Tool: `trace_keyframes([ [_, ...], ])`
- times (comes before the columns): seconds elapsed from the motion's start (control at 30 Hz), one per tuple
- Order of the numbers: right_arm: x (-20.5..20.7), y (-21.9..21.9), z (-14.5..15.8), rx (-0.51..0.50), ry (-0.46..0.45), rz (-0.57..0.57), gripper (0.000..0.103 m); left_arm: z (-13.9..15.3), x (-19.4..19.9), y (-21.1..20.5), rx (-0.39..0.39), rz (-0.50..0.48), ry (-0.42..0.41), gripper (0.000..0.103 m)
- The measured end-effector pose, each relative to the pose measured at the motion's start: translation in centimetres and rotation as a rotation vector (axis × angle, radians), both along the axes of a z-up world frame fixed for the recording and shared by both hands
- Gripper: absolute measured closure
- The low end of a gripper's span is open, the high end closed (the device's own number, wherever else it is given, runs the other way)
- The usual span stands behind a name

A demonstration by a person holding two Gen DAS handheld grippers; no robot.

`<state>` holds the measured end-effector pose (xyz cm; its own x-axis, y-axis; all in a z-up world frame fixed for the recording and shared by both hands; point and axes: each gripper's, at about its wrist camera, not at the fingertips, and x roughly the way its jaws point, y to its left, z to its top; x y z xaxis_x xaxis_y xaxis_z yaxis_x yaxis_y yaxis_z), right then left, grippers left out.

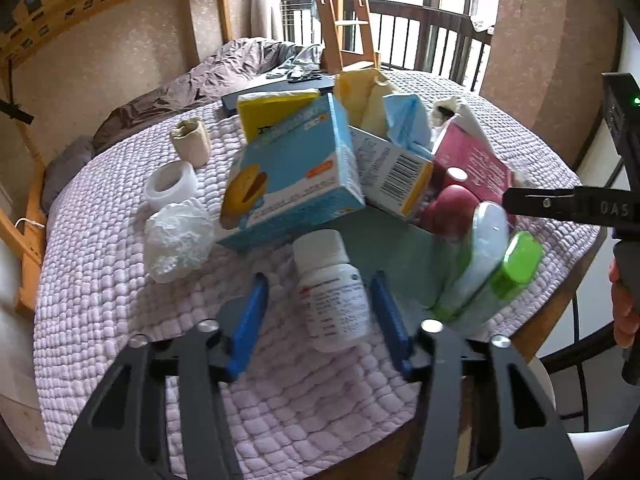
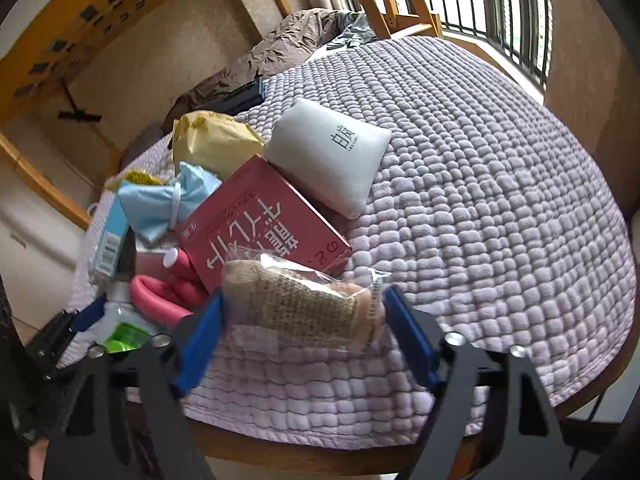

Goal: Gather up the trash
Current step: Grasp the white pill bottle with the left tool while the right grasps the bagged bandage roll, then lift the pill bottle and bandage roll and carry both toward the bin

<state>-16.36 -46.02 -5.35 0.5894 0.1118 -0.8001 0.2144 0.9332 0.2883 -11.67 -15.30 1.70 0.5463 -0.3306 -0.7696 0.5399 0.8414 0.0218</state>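
A pile of trash lies on a round table with a quilted lilac cover [image 1: 120, 292]. My left gripper [image 1: 320, 312] is open, its blue fingers on either side of a white pill bottle [image 1: 334, 292] lying on the cover, not touching it. Behind the bottle are a blue box [image 1: 292, 176], a red box [image 1: 472, 164] and a green-capped tube [image 1: 496, 268]. My right gripper [image 2: 302, 320] is open around a tan bandage roll in clear wrap [image 2: 304, 304]. The red box [image 2: 260, 224] and pink scissors [image 2: 160, 296] lie just behind it.
A white pouch [image 2: 332, 156], yellow bag [image 2: 212, 140] and light blue bundle [image 2: 160, 204] lie farther back. A white tape ring [image 1: 170, 184], crumpled clear plastic [image 1: 176, 240] and tan roll [image 1: 192, 142] sit left of the pile. The table edge is close below both grippers.
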Motion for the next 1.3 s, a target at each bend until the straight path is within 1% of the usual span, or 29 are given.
trace_keyframes([
  [0.03,-0.1,0.1,-0.1,-0.007,-0.003,0.005,0.027,0.0,-0.2,-0.1,0.0,-0.007,0.002,0.063],
  [0.07,-0.2,0.2,-0.1,-0.011,-0.008,0.005,0.028,0.0,-0.3,-0.2,0.002,-0.009,0.002,0.065],
  [0.2,-0.5,-0.2,0.0,-0.005,-0.023,0.009,0.029,0.1,-0.9,0.0,-0.001,-0.006,0.001,0.066],
  [0.33,-1.6,-0.5,0.8,-0.017,-0.04,0.017,0.029,0.4,-1.6,0.5,-0.009,0.008,-0.005,0.067],
  [0.57,-2.0,-0.6,1.7,-0.053,-0.055,0.039,0.029,1.2,-1.9,1.1,-0.026,0.031,-0.009,0.067],
  [0.93,-1.4,0.1,1.0,-0.097,-0.022,0.074,0.029,0.9,-2.3,1.8,-0.025,0.041,0.013,0.067],
  [1.1,-0.8,0.6,0.2,-0.069,0.0,0.09,0.029,0.7,-2.2,2.1,-0.034,0.051,0.025,0.067],
  [1.2,-0.7,0.8,0.4,-0.069,-0.007,0.103,0.029,0.8,-2.3,2.2,-0.033,0.052,0.023,0.067],
  [1.3,-0.9,1.3,0.9,-0.093,-0.021,0.116,0.029,1.0,-2.3,2.4,-0.038,0.056,0.023,0.067],
])
